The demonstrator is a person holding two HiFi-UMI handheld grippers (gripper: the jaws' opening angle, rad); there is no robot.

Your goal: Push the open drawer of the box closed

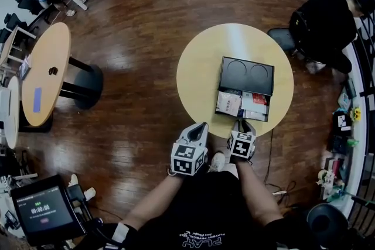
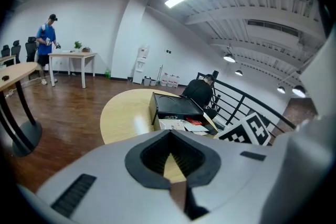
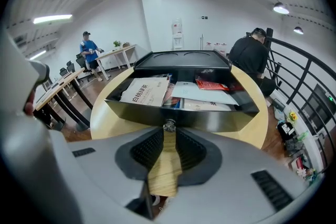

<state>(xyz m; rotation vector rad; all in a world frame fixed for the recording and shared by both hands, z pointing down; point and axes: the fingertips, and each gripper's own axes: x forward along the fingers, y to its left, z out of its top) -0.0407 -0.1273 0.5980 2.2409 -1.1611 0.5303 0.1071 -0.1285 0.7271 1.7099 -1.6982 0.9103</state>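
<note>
A black box (image 1: pixel 246 75) stands on a round yellow table (image 1: pixel 199 73). Its drawer (image 1: pixel 243 105) is pulled out toward me and holds papers and booklets. In the right gripper view the drawer front (image 3: pixel 210 119) fills the middle, and a small metal knob (image 3: pixel 169 125) sits between the jaw tips. My right gripper (image 1: pixel 243 123) (image 3: pixel 169 131) is at the drawer front, shut on that knob. Left of the drawer, over the table's near edge, my left gripper (image 1: pixel 201 125) (image 2: pixel 169 136) is shut with nothing in it. It points past the box (image 2: pixel 176 106).
A person in black (image 1: pixel 325 20) sits just beyond the table at the right, beside a black railing (image 1: pixel 364 85). A long wooden table (image 1: pixel 47 73) stands at the left. A timer screen (image 1: pixel 44 208) is at the lower left. A cable (image 1: pixel 270 167) lies on the floor.
</note>
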